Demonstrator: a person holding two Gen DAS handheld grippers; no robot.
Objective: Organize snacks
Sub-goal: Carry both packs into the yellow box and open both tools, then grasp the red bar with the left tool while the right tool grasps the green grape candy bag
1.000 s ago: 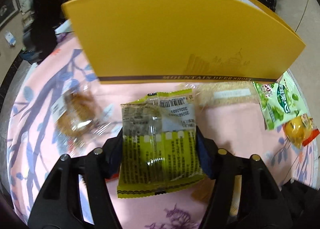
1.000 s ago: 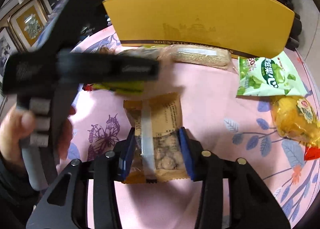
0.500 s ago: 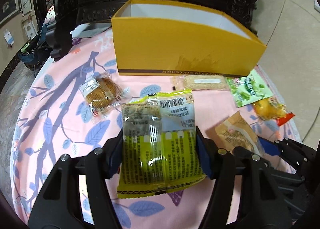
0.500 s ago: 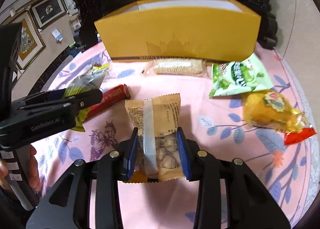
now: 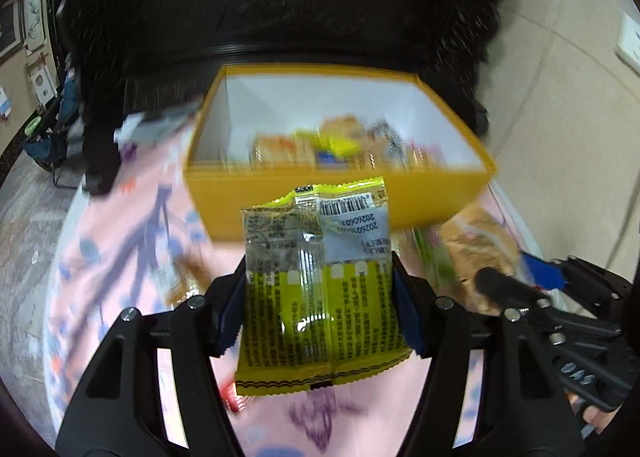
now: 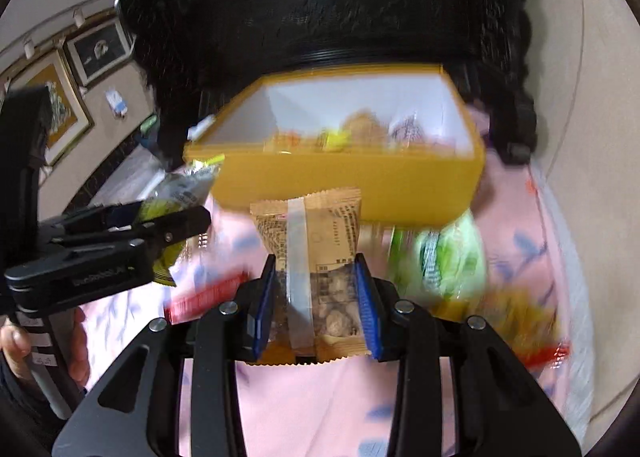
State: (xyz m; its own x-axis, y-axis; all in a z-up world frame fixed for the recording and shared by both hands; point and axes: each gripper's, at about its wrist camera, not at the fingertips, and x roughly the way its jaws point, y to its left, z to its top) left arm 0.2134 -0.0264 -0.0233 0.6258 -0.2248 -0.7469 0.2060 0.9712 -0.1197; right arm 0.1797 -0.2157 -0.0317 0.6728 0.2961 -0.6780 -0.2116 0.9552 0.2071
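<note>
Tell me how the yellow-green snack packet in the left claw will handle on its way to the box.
The yellow-green packet is probably light: the left claw holds it by its side edges alone. Its film looks crinkly and glossy, so likely floppy and somewhat slippery. The unsupported top stands up, so the contents may lend some stiffness.

Left tongs (image 5: 320,305) and right tongs (image 6: 316,305) both clamp packets, angled downward.

I lifted both my grippers up off the pink tablecloth (image 6: 312,409) until the yellow box (image 5: 320,197) showed its white inside and the snacks within, my right gripper (image 6: 316,301) tightening a little on the tan nut packet (image 6: 308,241).
</note>
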